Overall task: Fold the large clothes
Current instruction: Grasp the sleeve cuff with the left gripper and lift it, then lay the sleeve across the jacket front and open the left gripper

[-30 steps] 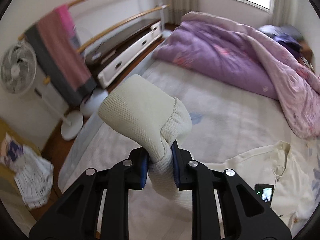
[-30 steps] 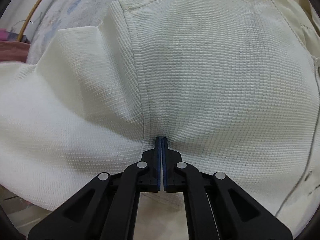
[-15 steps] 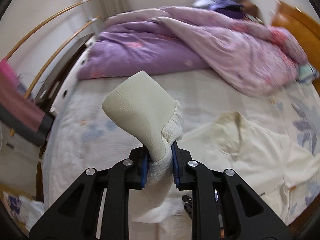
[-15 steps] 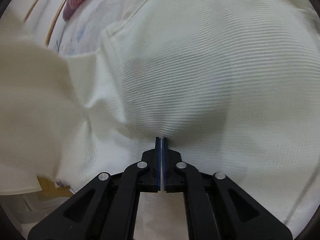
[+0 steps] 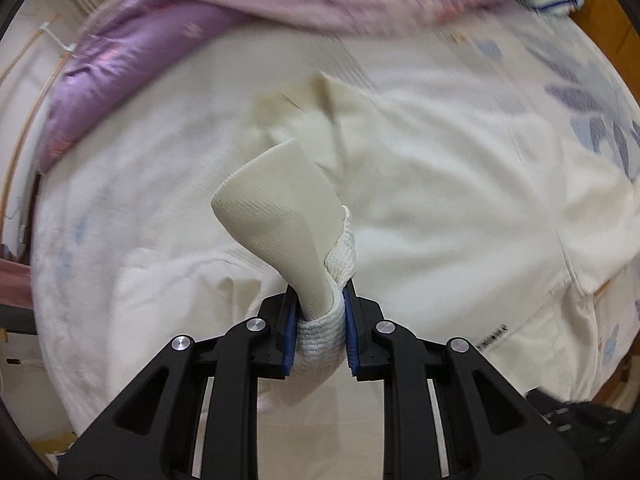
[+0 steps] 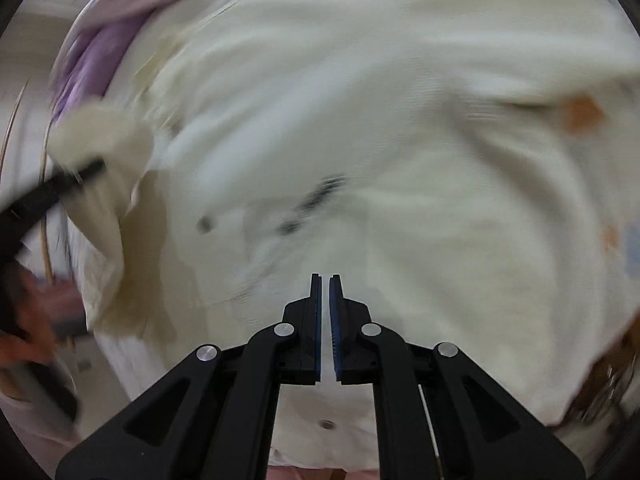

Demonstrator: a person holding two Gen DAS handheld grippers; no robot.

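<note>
I see the left gripper clamped on the ribbed cuff of the cream waffle-knit shirt, spread on the bed. Right gripper: jaws slightly apart above the shirt, empty.

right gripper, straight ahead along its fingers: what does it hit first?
Most likely the cream shirt spread on the bed: it fills the view ahead of the right gripper, whose jaws stand slightly apart with nothing between them. The frame is blurred, so depth is unclear.
</note>
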